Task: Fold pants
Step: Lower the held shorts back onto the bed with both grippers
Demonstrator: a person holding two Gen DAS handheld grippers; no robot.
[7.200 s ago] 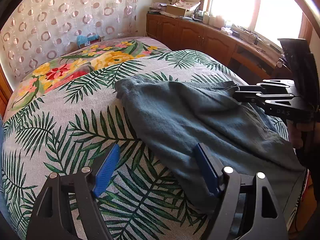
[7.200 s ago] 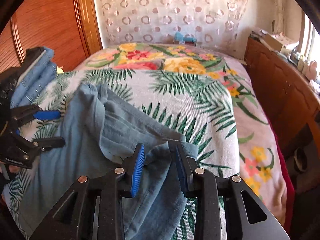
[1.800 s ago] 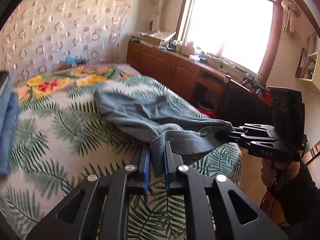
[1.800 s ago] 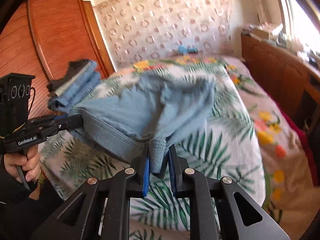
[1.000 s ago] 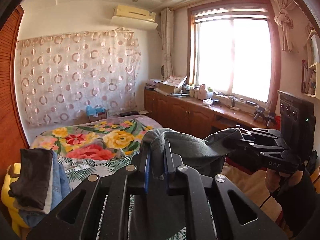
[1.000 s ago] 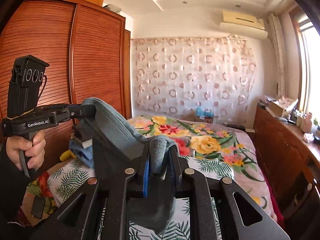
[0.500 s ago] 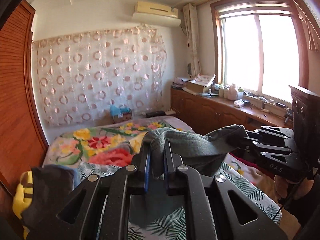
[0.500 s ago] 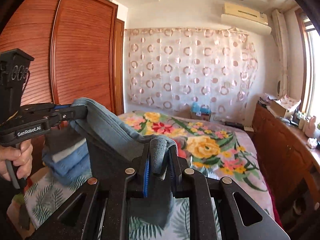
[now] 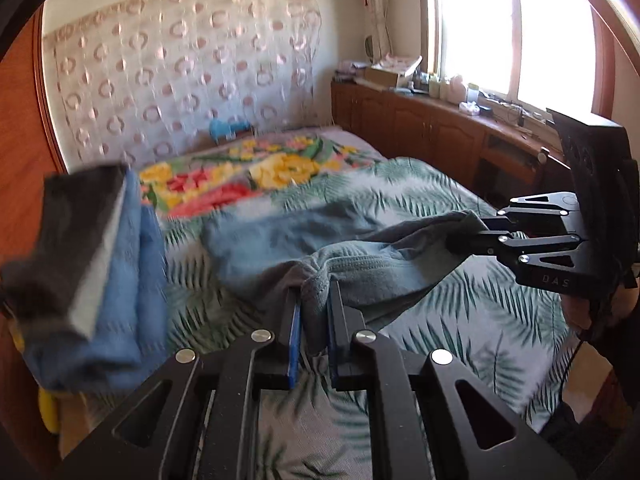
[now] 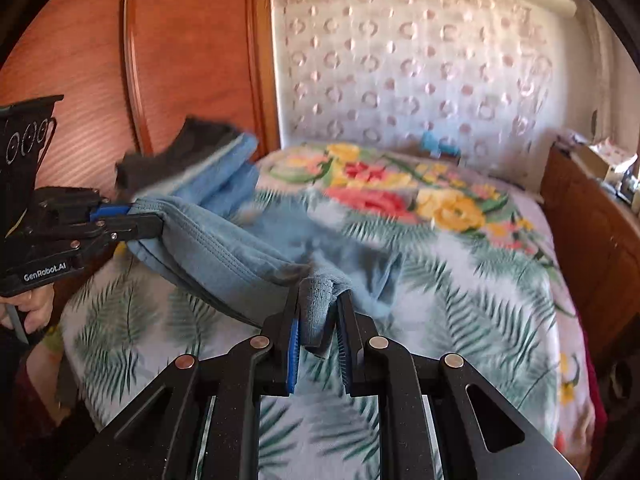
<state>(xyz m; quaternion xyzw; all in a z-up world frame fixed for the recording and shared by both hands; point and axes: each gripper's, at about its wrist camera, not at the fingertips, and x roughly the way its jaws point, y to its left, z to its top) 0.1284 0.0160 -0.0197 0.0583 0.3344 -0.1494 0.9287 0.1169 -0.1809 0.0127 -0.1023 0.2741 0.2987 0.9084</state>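
Fabric fills both of your grips: the blue-grey soft cotton pants [image 9: 360, 256] hang stretched between the two tools above the palm-leaf and flower printed bedspread [image 9: 500, 320]. Your left gripper [image 9: 314, 312] has its jaws nearly closed, pinching a bunched fold of the waistband edge between the blue pads. Your right gripper [image 10: 318, 316] is closed the same way on another bunched corner of the pants [image 10: 224, 252], with the cloth pressed between its blue pads.

From the left wrist view you see the right gripper [image 9: 464, 240] from the side, its tips buried in the cloth, and beyond it the bright window [image 9: 516, 28] over the long brown wooden cabinet [image 9: 420, 128]. The rest of the pants trails back and rests on the bed.

From the right wrist view you see instead the left gripper [image 10: 148, 220] side-on, clamped on the stitched hem, with your hand [image 10: 32, 308] on its handle and the reddish wooden wardrobe [image 10: 180, 52] behind.

Both views, though blurred, catch the folded pile of blue and dark grey clothes [image 9: 88, 264] at the bed's wardrobe side, and the ring-patterned curtain [image 10: 420, 68] at the head.
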